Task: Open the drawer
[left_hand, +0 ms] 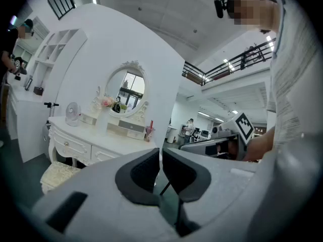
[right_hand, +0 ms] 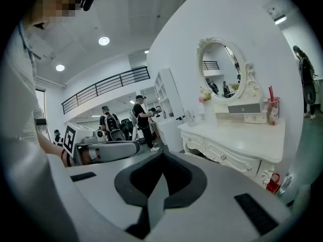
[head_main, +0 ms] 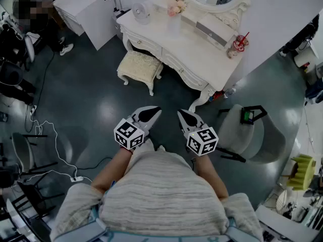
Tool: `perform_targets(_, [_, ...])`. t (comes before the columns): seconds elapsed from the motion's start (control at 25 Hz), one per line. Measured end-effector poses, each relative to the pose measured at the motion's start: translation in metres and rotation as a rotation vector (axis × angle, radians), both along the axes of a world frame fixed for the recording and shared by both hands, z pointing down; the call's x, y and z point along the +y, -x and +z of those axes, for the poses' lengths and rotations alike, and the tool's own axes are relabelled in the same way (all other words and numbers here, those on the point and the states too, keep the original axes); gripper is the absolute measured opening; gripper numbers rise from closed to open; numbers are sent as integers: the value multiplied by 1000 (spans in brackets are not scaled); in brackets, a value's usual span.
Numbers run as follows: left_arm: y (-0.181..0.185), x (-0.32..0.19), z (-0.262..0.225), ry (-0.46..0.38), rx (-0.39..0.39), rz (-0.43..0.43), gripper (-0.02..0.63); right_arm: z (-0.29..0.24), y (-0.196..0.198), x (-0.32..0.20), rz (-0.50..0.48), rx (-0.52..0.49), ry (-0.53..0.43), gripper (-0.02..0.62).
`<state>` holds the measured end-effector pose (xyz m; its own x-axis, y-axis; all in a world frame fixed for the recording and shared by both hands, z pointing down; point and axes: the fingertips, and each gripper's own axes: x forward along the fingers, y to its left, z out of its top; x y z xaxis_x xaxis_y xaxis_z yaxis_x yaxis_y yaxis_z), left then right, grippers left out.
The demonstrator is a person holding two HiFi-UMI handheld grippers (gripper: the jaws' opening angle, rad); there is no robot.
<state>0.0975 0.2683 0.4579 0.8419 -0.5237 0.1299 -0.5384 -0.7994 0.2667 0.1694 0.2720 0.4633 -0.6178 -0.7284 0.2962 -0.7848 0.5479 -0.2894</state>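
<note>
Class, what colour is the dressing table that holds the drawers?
The dressing table is white, seen best in the head view.

Dark glossy floor stretching ahead of left gripper and right gripper. White dressing table standing on it well ahead. Cushioned stool sitting ahead-left of left gripper. Grey chair standing just right of right gripper. White cable trailing far left. Tabletop carrying small fan, flower vase, mirror base, red-lidded cup.
</note>
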Motion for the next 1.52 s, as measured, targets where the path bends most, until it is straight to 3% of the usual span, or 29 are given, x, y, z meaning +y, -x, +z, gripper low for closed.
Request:
perform_targets(1.12, [9,5,0,-3,-4,-10,16,-9,17,10,-44,-34,-38,9])
perform_targets(1.52, [-5,-3,-2,-4,-18,19,15,-7,8,3,-36,-40,-23,9])
